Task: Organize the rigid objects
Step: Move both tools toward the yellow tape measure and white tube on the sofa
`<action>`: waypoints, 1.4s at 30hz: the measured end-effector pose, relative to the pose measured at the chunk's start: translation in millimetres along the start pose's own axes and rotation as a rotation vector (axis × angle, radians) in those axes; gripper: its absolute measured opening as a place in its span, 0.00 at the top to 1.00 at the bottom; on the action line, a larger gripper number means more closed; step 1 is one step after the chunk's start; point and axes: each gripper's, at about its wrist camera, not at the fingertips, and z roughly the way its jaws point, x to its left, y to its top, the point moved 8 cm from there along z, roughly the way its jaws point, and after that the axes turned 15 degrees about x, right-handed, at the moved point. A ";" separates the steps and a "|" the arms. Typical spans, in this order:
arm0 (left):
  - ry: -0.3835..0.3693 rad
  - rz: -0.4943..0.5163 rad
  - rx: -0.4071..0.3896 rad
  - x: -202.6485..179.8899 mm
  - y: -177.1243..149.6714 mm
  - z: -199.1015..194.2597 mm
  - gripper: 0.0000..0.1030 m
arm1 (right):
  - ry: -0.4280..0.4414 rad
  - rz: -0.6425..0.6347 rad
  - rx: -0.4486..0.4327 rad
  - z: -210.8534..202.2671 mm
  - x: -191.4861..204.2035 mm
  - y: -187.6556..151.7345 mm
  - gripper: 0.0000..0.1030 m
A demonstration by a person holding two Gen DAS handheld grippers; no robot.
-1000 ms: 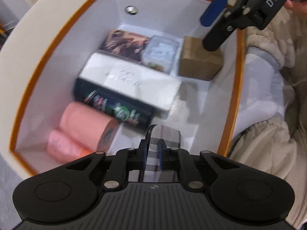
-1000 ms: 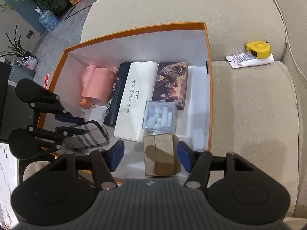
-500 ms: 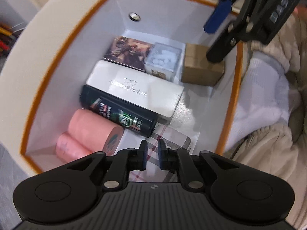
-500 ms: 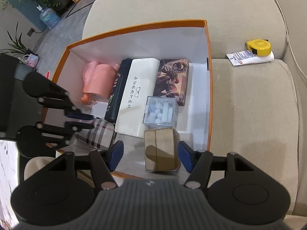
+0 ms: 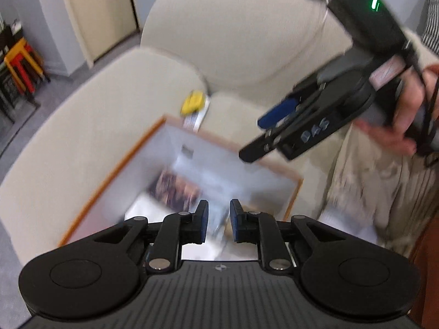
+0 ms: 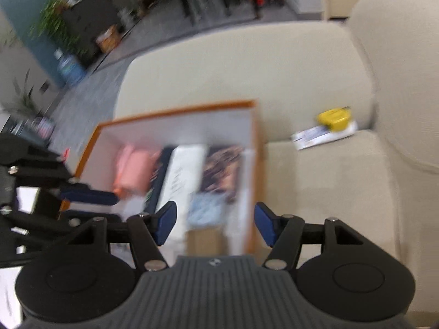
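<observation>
Both tools empty over the box [image 6: 175, 115]: left tool [image 5: 218, 220] slightly parted, right tool [image 6: 214, 226] wide; only right view shows pink rolls [image 6: 133, 168].

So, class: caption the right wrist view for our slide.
Open right claw above the orange box; yellow tape on the sofa.

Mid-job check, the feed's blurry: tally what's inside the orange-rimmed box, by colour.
pink roll: 1, perhaps more under the blur
dark tube: 1
white case: 1
picture-print box: 1
clear box: 1
brown box: 1
Total: 6 discernible
</observation>
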 end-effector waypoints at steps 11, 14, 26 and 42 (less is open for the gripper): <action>0.107 -0.021 -0.113 0.9 107.7 32.9 0.74 | -0.207 -0.030 -0.117 -6.1 -85.5 26.1 0.41; 0.144 -0.024 -0.094 7.0 134.5 52.4 0.73 | -0.223 0.009 -0.079 11.4 -107.7 41.7 0.41; 0.090 0.078 0.029 27.5 192.6 127.5 0.67 | -0.207 0.161 -0.006 74.1 -174.5 77.7 0.61; -0.007 0.107 0.163 50.9 212.5 206.9 0.50 | -0.159 0.349 0.058 109.1 -214.4 76.2 0.81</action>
